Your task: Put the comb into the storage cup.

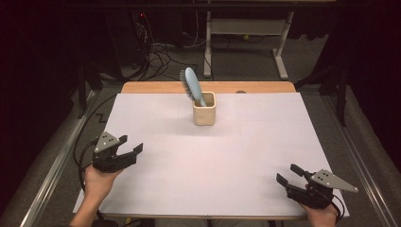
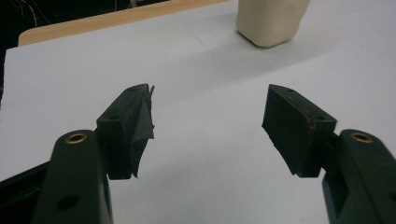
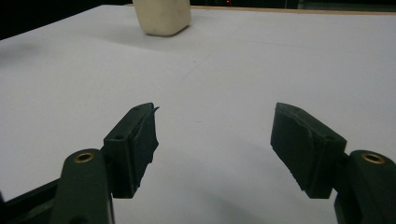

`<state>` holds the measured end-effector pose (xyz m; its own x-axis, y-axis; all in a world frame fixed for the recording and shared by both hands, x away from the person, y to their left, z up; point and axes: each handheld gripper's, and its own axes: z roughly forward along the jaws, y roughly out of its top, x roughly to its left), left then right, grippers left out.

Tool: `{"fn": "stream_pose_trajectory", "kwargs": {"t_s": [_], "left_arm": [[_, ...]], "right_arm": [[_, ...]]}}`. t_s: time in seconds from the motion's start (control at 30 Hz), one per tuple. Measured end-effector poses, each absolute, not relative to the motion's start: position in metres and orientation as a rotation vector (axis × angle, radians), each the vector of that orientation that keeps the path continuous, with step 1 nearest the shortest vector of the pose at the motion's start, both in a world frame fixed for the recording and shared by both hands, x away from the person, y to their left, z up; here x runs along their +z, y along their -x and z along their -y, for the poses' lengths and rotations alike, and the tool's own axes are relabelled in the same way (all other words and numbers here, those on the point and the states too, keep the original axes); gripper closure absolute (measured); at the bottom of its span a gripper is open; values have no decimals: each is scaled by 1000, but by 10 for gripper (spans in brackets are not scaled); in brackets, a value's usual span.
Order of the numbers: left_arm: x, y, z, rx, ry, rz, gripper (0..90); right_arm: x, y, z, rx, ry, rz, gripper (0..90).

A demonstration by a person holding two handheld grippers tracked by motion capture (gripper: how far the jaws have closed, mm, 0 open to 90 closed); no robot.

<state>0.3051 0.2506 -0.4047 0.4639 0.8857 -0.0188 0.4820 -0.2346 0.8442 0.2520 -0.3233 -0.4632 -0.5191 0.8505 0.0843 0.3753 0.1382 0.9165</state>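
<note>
Both hands sit at the near edge of the bench [image 1: 265,156], the left tool [image 1: 130,144] and the right tool [image 1: 288,174] each with jaws spread wide and nothing between them. Well ahead, at the far middle of the white sheet, a cream cup [image 1: 204,109] stands upright. A light blue hairbrush [image 1: 191,84] leans in it, bristle head up and tilted left.

Dim room; lit white sheet [image 1: 213,156]; soft shadows; slight blur
</note>
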Motion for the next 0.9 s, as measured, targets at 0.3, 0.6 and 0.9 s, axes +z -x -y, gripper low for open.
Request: {"fn": "stream_pose_trajectory", "kwargs": {"t_s": [0.3, 0.6, 0.9], "left_arm": [[-413, -298, -254, 600, -1869, -1152, 331], [-418, -295, -257, 599, -1853, -1154, 329], [-425, -293, -259, 587, -1847, -1163, 328]], "right_arm": [[-463, -252, 324, 1362, -1175, -1961, 321], [-463, -252, 324, 1362, -1176, -1960, 321], [-463, -252, 324, 1364, -1176, -1958, 321]]}}
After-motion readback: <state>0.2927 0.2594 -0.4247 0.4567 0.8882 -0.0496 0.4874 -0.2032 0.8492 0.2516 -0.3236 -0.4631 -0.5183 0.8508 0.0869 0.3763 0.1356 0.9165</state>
